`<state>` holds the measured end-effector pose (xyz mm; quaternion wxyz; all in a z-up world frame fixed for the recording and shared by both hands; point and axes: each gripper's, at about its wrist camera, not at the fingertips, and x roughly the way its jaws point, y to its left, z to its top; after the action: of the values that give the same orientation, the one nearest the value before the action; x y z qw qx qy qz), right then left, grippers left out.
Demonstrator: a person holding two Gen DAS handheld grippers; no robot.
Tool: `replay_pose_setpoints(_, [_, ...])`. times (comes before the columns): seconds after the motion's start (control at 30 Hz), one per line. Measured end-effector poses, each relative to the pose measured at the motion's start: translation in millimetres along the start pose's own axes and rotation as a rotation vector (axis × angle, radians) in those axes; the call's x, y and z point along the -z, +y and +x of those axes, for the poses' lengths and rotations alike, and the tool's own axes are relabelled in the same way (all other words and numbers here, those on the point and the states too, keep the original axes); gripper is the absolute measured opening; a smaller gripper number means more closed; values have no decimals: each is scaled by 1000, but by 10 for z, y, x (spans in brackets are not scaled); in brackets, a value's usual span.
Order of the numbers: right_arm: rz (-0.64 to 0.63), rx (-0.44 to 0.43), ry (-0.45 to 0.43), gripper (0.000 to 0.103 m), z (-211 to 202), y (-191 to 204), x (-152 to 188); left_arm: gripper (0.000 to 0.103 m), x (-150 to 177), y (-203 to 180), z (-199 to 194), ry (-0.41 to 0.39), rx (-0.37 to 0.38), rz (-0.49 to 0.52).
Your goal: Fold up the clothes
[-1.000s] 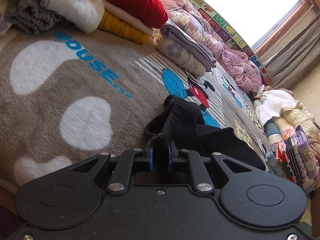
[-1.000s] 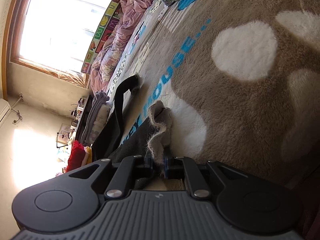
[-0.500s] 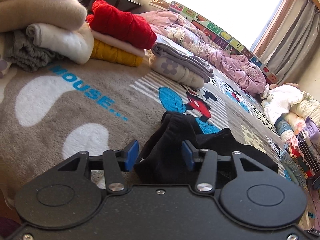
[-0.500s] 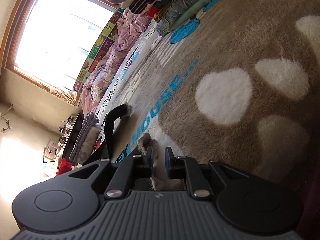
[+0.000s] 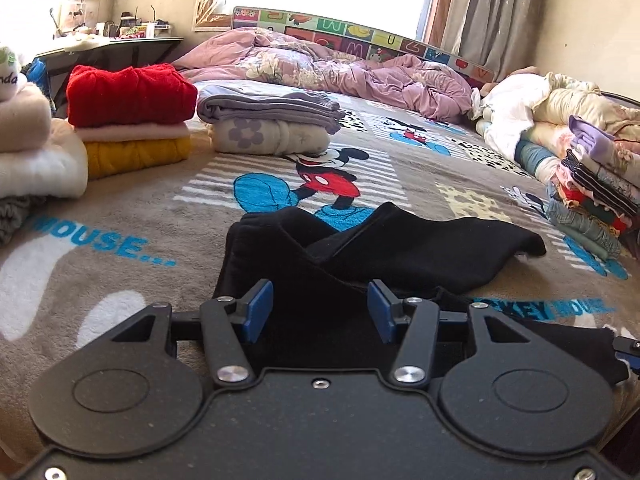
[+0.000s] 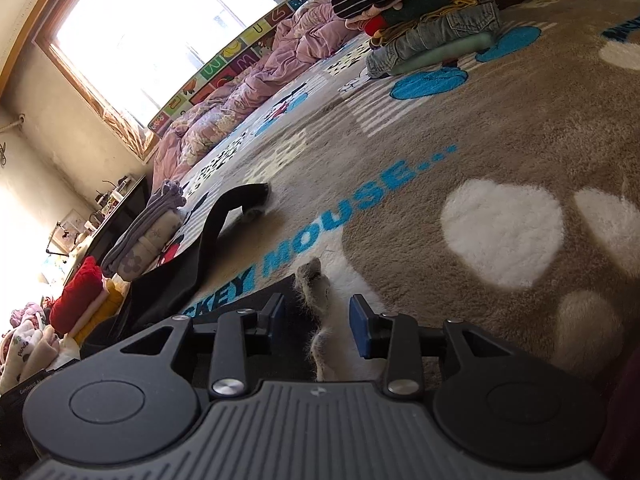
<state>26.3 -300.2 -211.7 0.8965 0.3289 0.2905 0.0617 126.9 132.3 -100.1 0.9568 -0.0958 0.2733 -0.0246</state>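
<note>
Black garment (image 5: 360, 264) lying on the cartoon-print blanket (image 5: 120, 216) over the bed, partly folded: one dark flap doubled over the body, a leg or sleeve end trailing off to the right. Fleecy pale lining showing at the near edge (image 6: 320, 320) in the right wrist view.

Left hand-held gripper (image 5: 320, 312): jaws opening, spread, blue pads clear of the cloth on both sides; black fabric between and below them, not pinched. Right hand-held gripper (image 6: 318, 320): jaws opening too, narrower gap; fuzzy hem standing between the pads, apparently touching neither. Nothing carried by either.

Step in hand, by judgement: release after laying a fold down. Garment set, both corners let go. Fold itself rough; upper flap skewed, far end (image 6: 252, 200) curled and not squared.

Around: finished stacks on the blanket, well apart from the work. Red, pink and yellow pile (image 5: 128, 120) to the left, grey and floral pile (image 5: 268, 124) beyond it, striped and denim stack (image 5: 592, 196) at right. Rumpled pink duvet (image 5: 340, 72) under the window.

Next move, probably: back clear of the cloth, then re-grip at the trailing end or the long edge for the second fold. Calls for a low approach and a clean pinch through both layers; thick fleece likely to bunch or spring open if only the top layer is caught.
</note>
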Motion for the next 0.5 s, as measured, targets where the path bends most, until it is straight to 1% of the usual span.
replay_pose_setpoints(0.03, [-5,-2,-9,39,-9,15,-7,56,-17,1,11,3,3,-13])
replay_pose_setpoints(0.1, [-14,-8,-27,42,-19,42,-34,69,-59,-4,25,4,14,-42])
replay_pose_setpoints(0.17, [-23,-16,-40,44,-3,61,-73,70,-110,-29,24,-4,31,-65])
replay_pose_setpoints(0.27, [-19,-33,-43,45,76,83,-131,70,-199,-95,41,-16,40,-73])
replay_pose_setpoints(0.4, [8,-59,-14,47,228,106,-188,70,-336,-271,202,-12,63,-22])
replay_pose_setpoints(0.5, [20,-82,6,54,317,144,-229,70,-452,-428,378,0,82,26])
